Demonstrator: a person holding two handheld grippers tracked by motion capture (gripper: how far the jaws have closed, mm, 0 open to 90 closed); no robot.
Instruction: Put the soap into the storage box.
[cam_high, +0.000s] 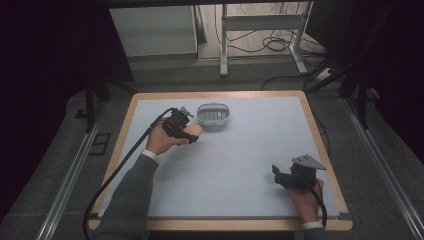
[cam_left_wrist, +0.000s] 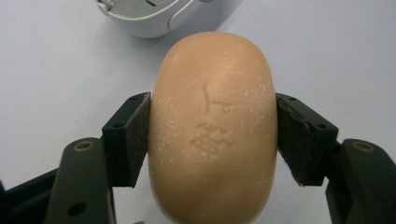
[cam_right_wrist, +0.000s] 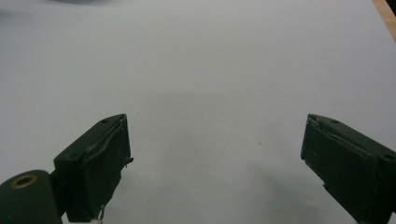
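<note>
Soap bar (cam_left_wrist: 212, 130) clamped between left tongs (cam_left_wrist: 212, 140), beside dish (cam_high: 213, 114); right tongs (cam_right_wrist: 215, 158) wide open, empty.

left gripper (cam_high: 186, 131): jaws clamped on soap (cam_left_wrist: 213, 126) | right gripper (cam_high: 280, 176): jaws spread wide, nothing between

Pale table (cam_high: 240, 165), soap dish (cam_high: 213, 114) atop

Soap (cam_left_wrist: 214, 126): bottom end cut off by frame edge in left gripper view; stamped mark on top too shallow to read. Dish (cam_left_wrist: 149, 14) cut by top edge there, just a rim corner showing. In high view left gripper (cam_high: 192, 134) covers most of soap, pads too small to make out. Right gripper (cam_right_wrist: 215, 163) bodies run off bottom edge.
</note>
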